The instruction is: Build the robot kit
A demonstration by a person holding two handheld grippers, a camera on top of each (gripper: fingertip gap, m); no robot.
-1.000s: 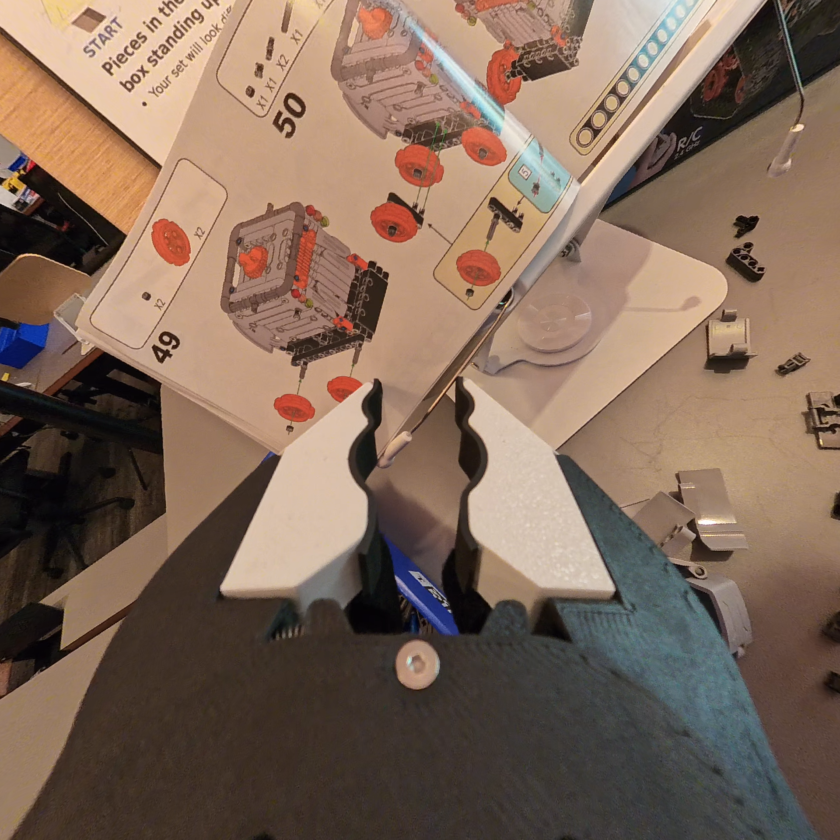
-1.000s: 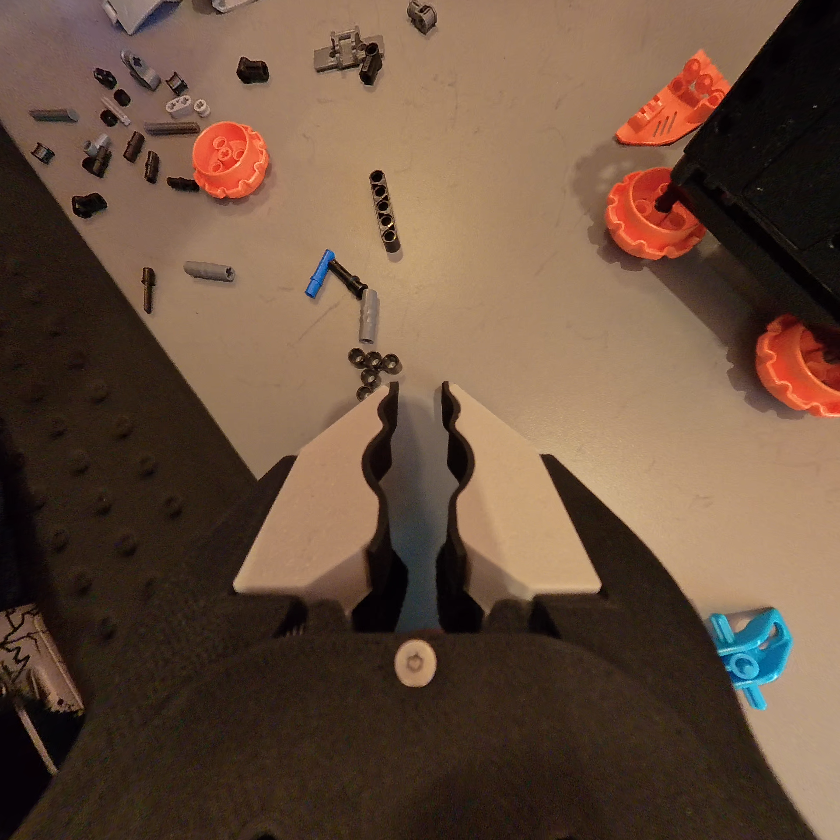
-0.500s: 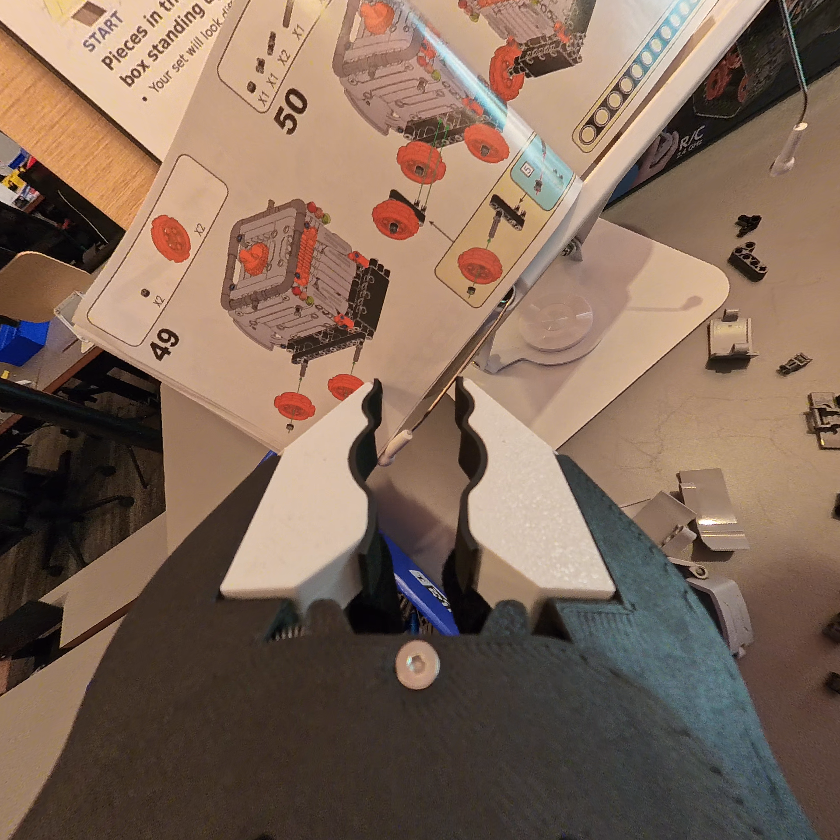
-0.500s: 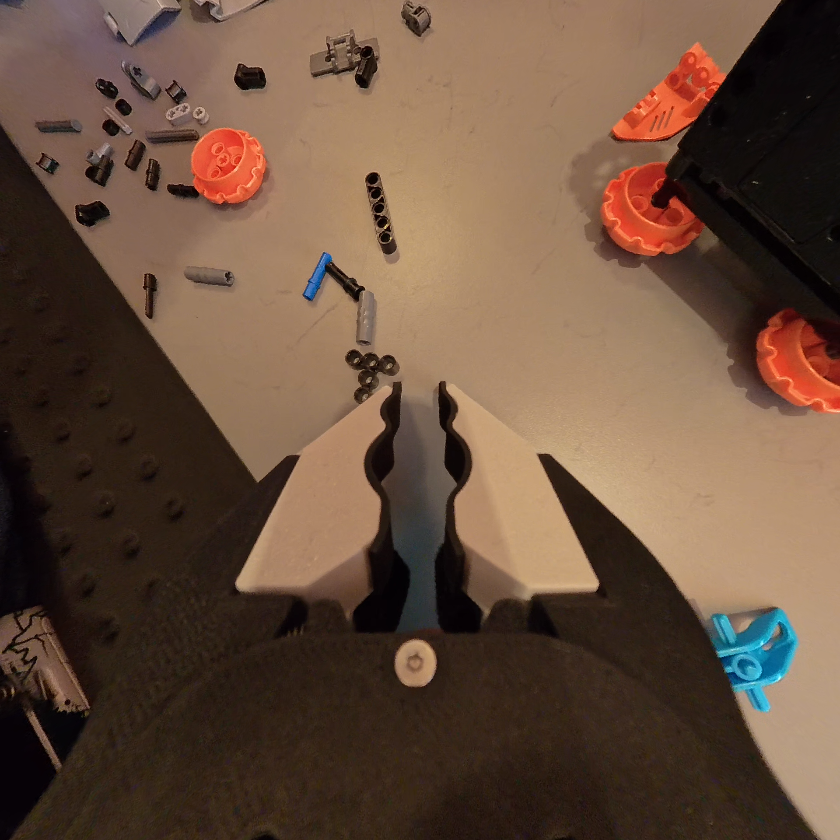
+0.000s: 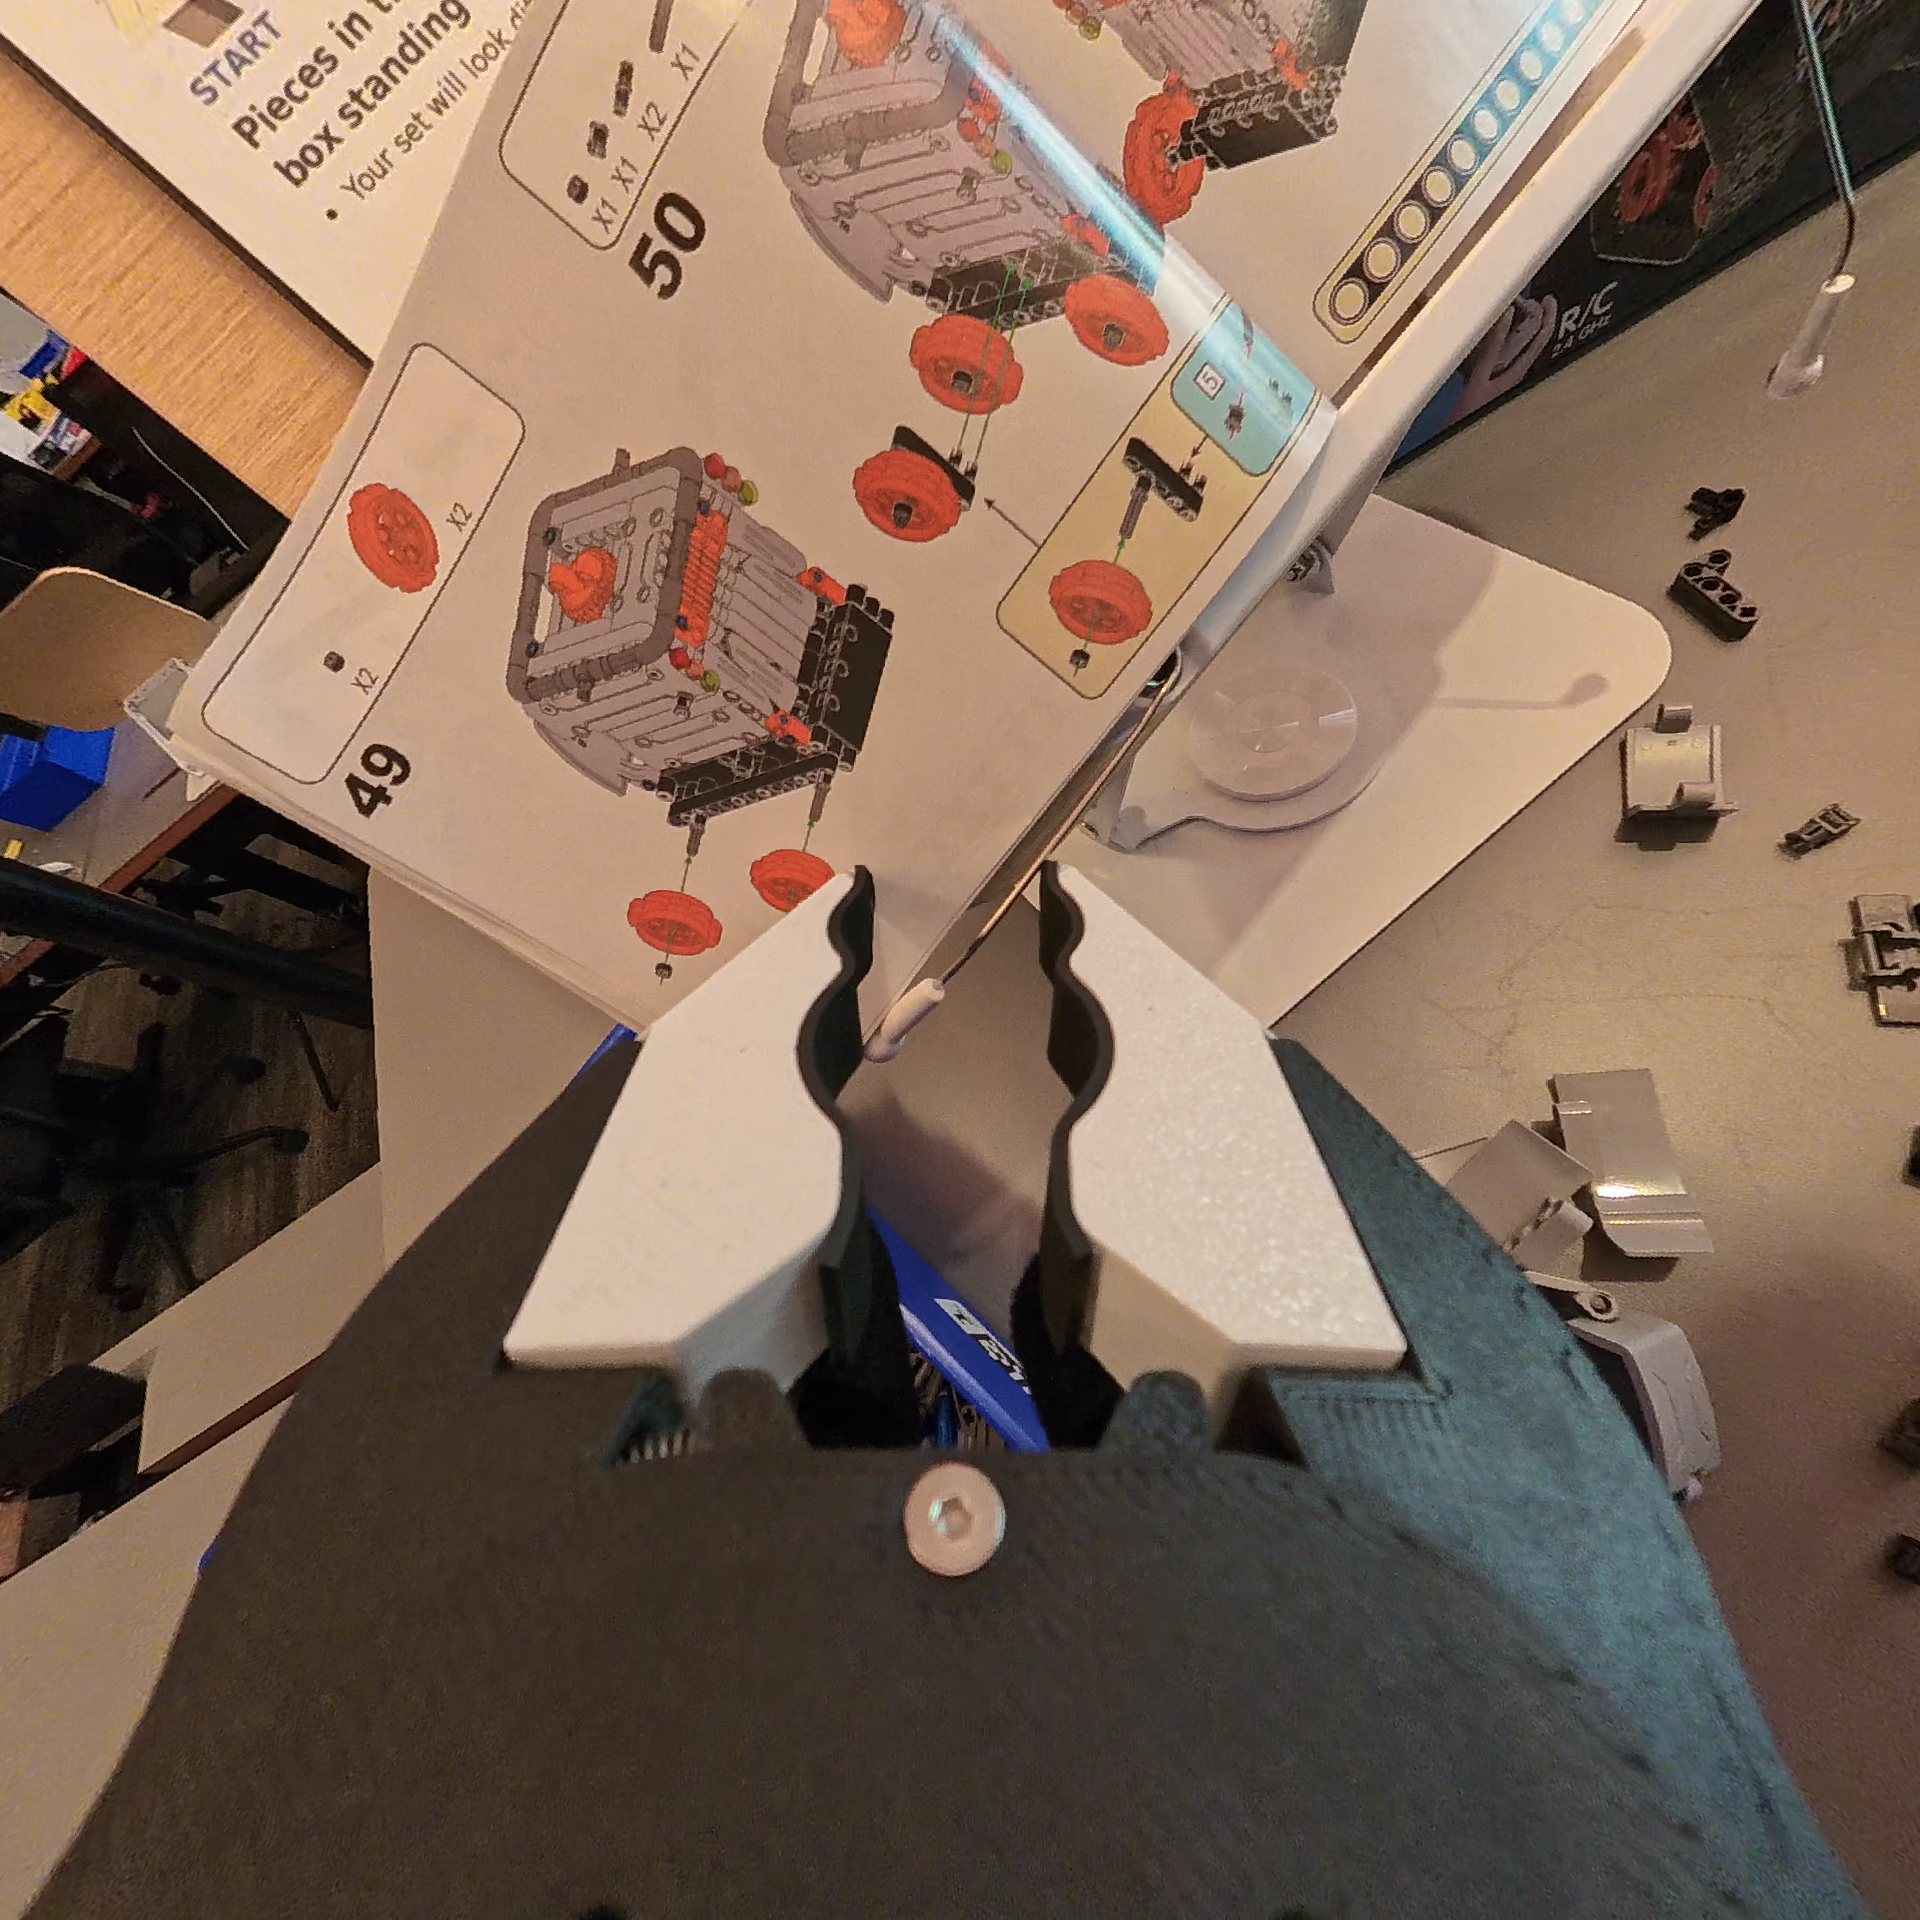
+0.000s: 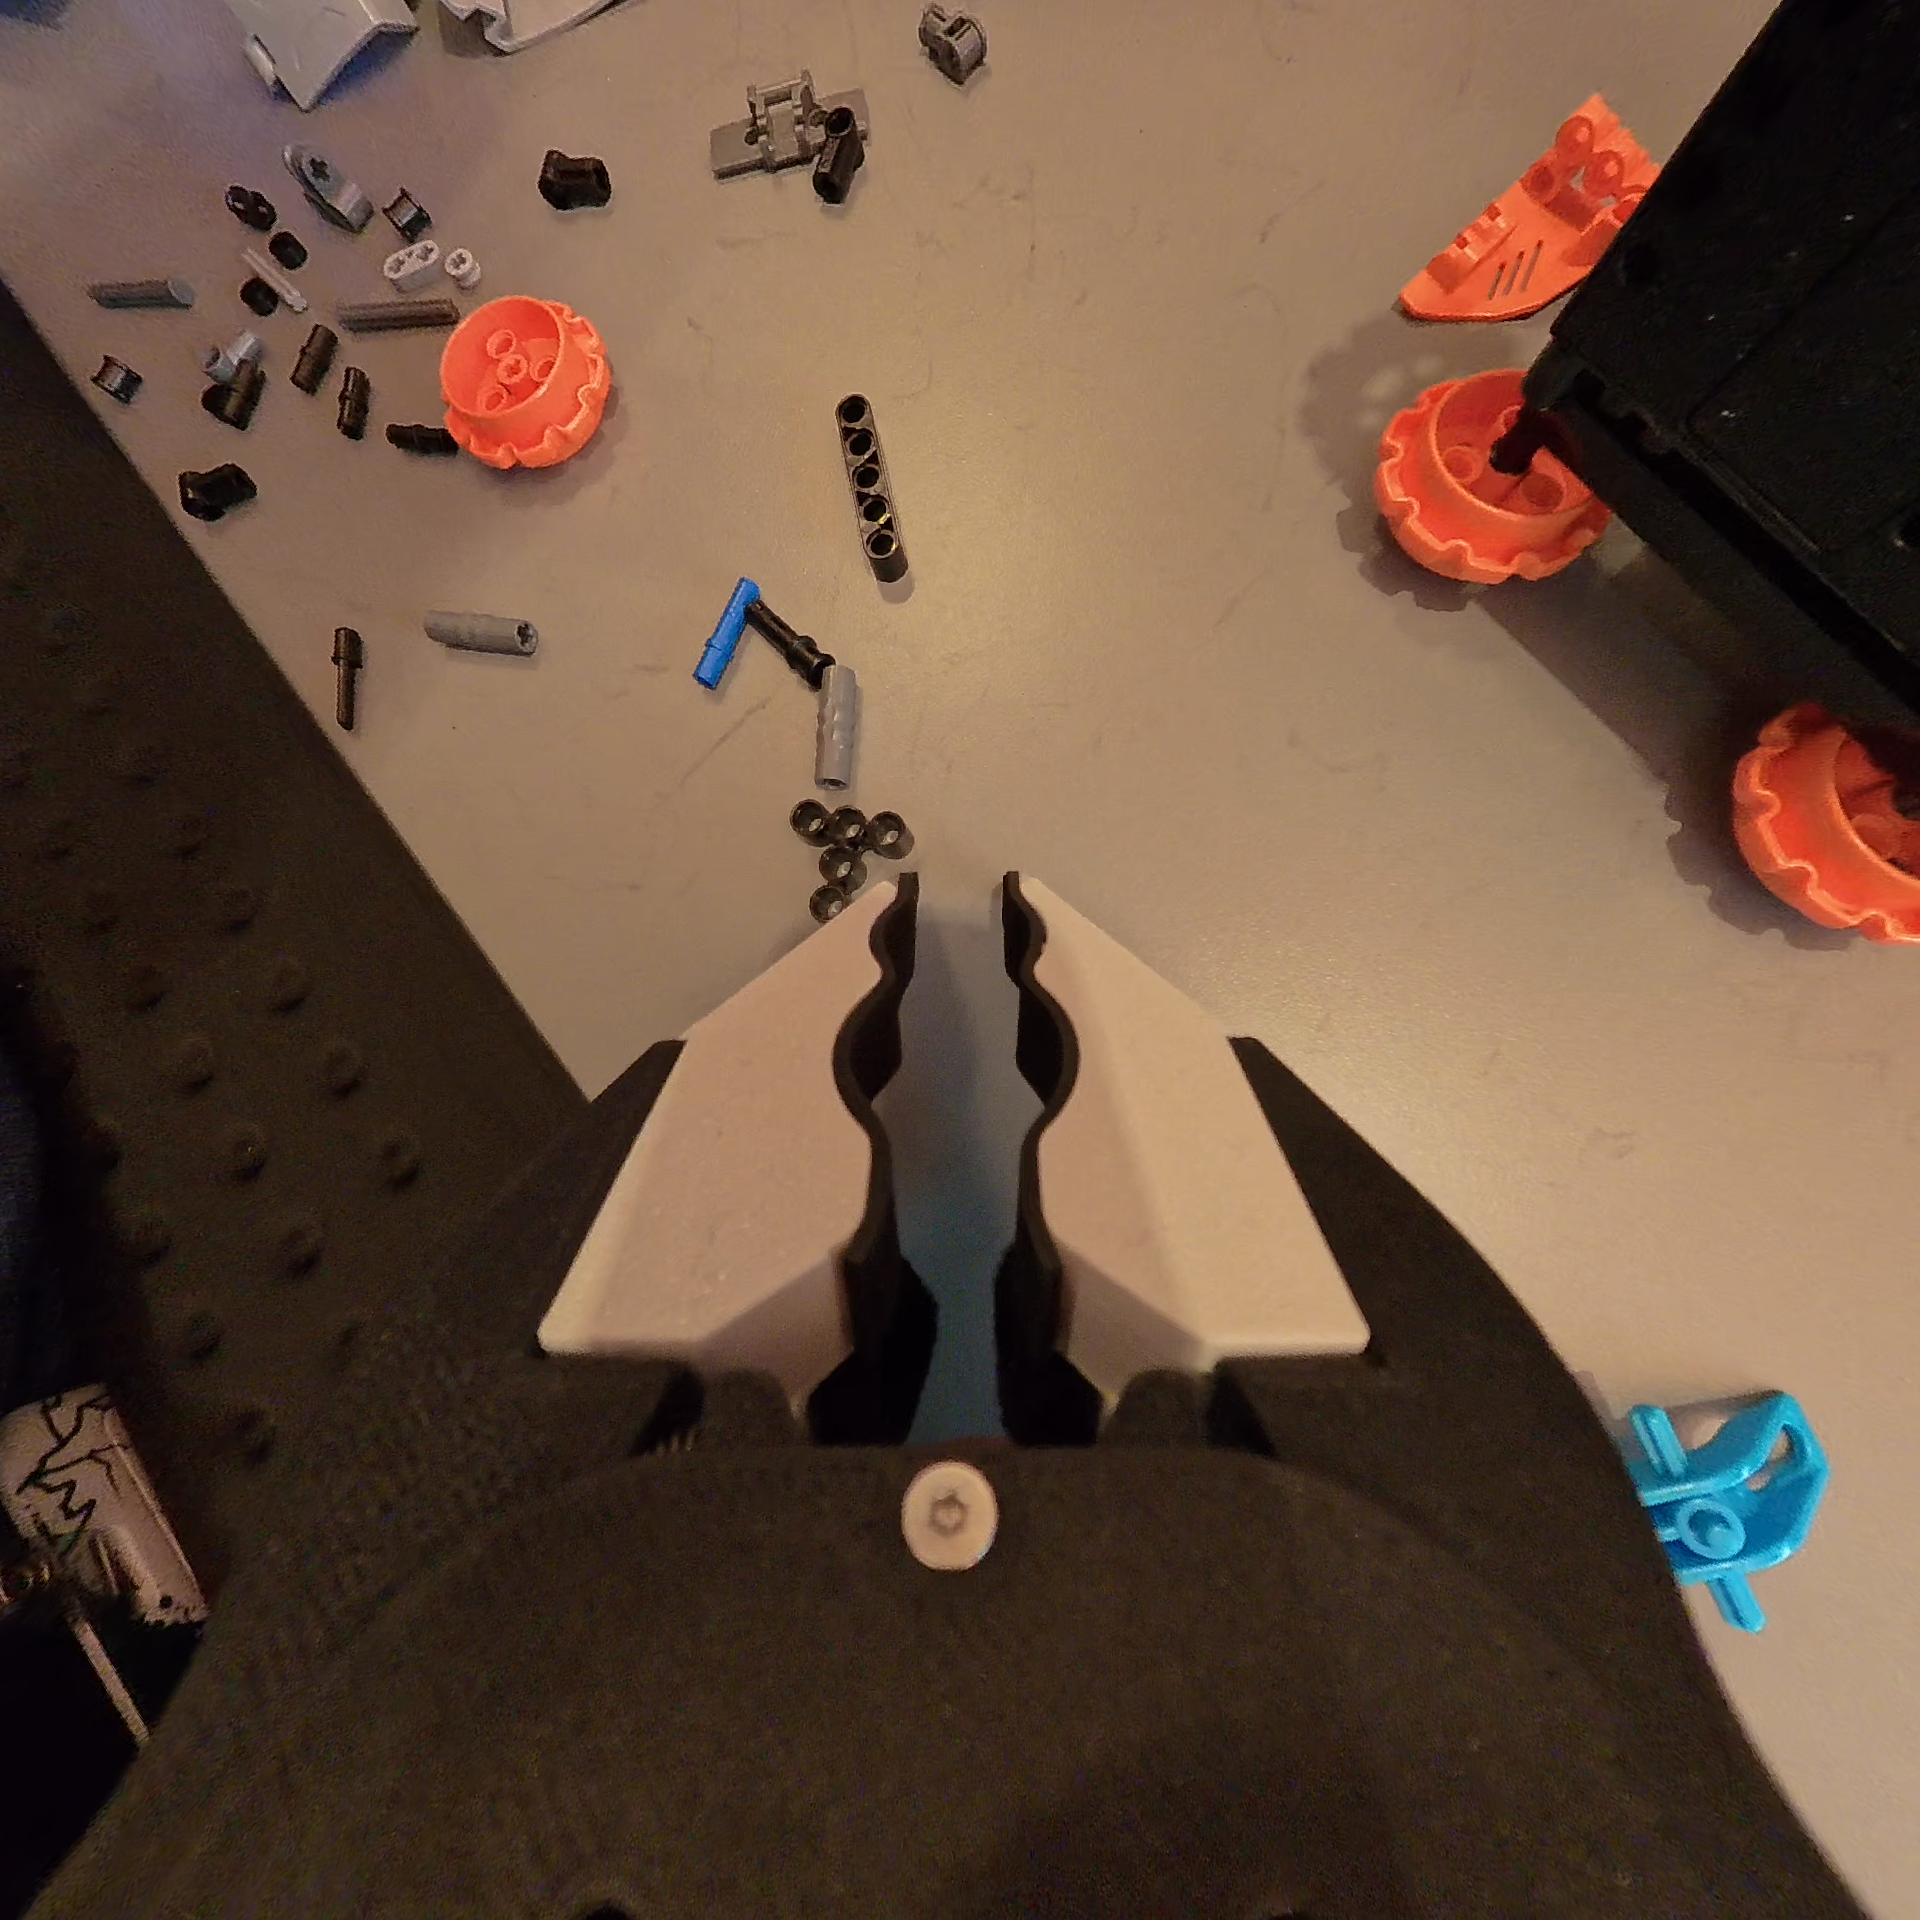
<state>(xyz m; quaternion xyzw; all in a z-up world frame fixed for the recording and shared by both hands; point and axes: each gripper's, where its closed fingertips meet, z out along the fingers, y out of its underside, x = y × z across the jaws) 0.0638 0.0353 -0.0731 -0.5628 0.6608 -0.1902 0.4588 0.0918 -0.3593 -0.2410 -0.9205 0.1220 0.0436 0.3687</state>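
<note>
While we hover over grey tabletop (image 6: 1195,727), right gripper (image 6: 958,883) sits narrow, nothing between jaws, tips just beside cluster of small black plastic rings (image 6: 847,847). Short grey ribbed tube (image 6: 837,724), blue pin (image 6: 725,633), black holed beam (image 6: 871,486) lie beyond. Loose orange knobby wheel (image 6: 520,379) sits far left; black boxy model on orange wheels (image 6: 1766,343) at right. Left gripper (image 5: 948,883) parted wider, empty, facing glossy instruction booklet (image 5: 727,468) on white stand (image 5: 1455,665). Dark studded mat (image 6: 208,935) lines table edge.
</note>
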